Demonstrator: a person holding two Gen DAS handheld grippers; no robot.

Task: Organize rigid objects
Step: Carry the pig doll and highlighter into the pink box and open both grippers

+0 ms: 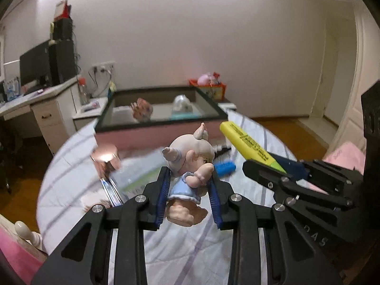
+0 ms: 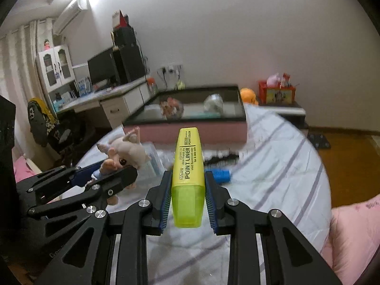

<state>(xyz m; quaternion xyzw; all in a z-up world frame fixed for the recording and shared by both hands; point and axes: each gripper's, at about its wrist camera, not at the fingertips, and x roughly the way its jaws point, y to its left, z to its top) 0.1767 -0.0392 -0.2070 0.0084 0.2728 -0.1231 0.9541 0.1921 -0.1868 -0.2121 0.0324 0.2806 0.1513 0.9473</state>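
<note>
Left wrist view: the left gripper (image 1: pixel 190 187) has its blue pads closed on a pig-tailed figurine (image 1: pixel 187 173), lifted above the striped tablecloth (image 1: pixel 71 173). Ahead sits the black-rimmed tray (image 1: pixel 218 112) on a pink base, already holding a pinkish toy (image 1: pixel 142 109) and a pale round object (image 1: pixel 182 104). A copper-coloured cylinder (image 1: pixel 106 158) and a blue block (image 1: pixel 225 168) remain on the cloth.

Right wrist view: the right gripper (image 2: pixel 187 197) clamps a yellow highlighter (image 2: pixel 188 180) by its green cap end, body pointing toward the tray. The figurine shows at left in the other gripper.

Judging by this, sorting is partway: two items are in the tray, two are in transit, and several are left.
</note>
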